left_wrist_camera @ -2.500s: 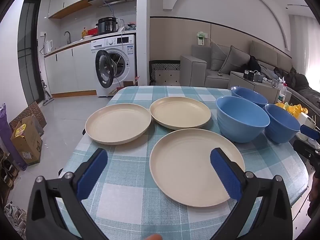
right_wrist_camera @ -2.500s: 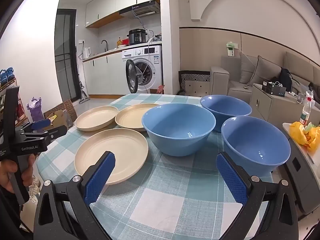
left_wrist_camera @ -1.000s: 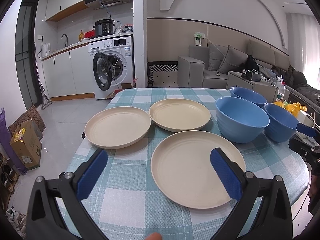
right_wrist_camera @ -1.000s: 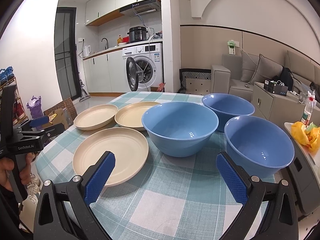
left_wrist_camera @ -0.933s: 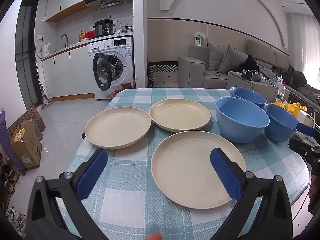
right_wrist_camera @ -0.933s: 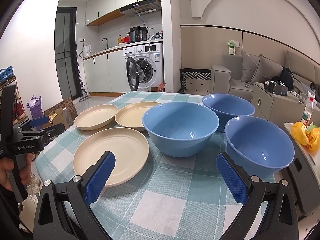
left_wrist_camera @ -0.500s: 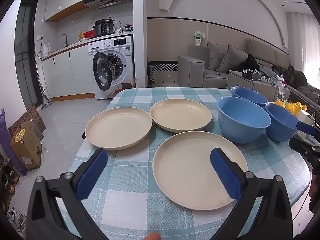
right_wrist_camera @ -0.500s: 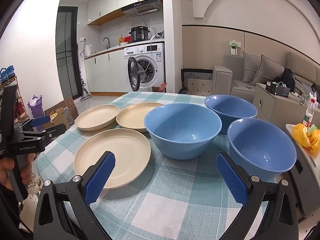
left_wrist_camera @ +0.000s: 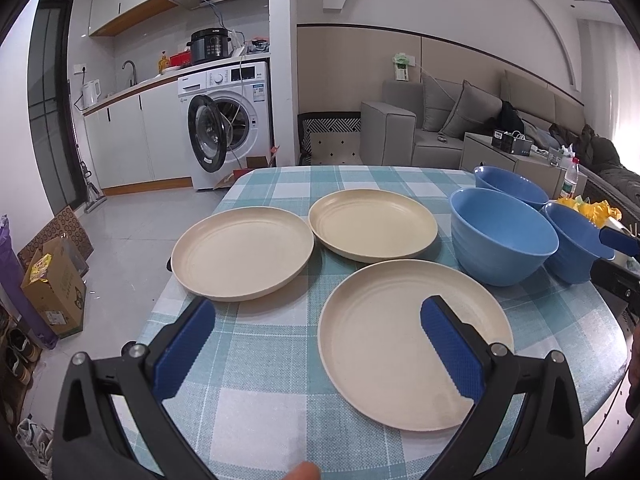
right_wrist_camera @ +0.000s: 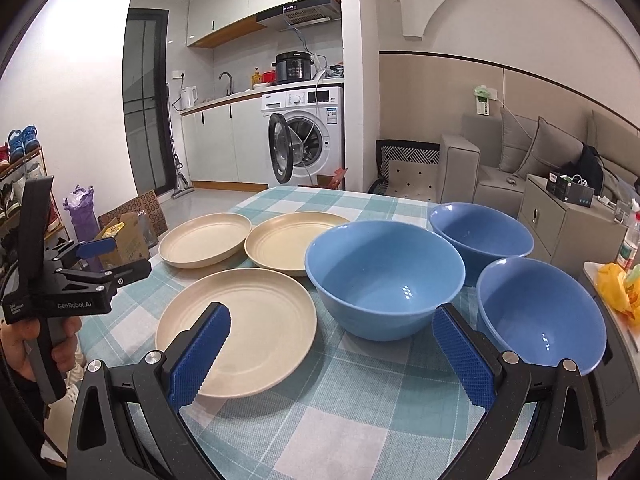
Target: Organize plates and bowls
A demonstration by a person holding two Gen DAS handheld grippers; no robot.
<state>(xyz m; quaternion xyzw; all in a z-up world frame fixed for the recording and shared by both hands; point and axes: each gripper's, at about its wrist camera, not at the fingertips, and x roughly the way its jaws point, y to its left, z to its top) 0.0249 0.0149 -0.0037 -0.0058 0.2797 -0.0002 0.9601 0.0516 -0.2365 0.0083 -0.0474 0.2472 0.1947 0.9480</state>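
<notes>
Left wrist view: the left gripper (left_wrist_camera: 316,334) hangs over the near edge of the table (left_wrist_camera: 256,364), its jaws spread wide with nothing between them; the ribbed blue pads (left_wrist_camera: 452,346) face each other, and the right one covers part of the nearest plate (left_wrist_camera: 392,344). Taking that plate as the landmark, a second cream plate (left_wrist_camera: 242,252) lies beyond it to the left and a third (left_wrist_camera: 372,228) straight beyond it, the two almost rim to rim. All three are round, shallow and matte, with faint concentric rings. To the right of the nearest plate stands a glossy blue bowl (left_wrist_camera: 502,246) with a ribbed outer wall; a farther bowl (left_wrist_camera: 510,186) is half hidden behind it, and a third bowl (left_wrist_camera: 572,240) is partly covered by the tip of the right gripper (left_wrist_camera: 618,240), which is cut off at the frame edge. The cloth is a woven teal-and-white check. A fingertip shows at the bottom edge.

Right wrist view: the right gripper (right_wrist_camera: 330,354) is likewise wide apart and holds nothing. Its left pad overlaps the nearest plate (right_wrist_camera: 256,320). Right of that plate sits the large bowl (right_wrist_camera: 384,276), smooth inside; the other two bowls (right_wrist_camera: 480,232) (right_wrist_camera: 540,316) lie farther right, the nearer partly hidden by a gripper arm. The two other plates (right_wrist_camera: 204,238) (right_wrist_camera: 288,240) lie beyond. Left of the plate a hand (right_wrist_camera: 28,344) grips the left gripper's handle, seen side-on.
</notes>
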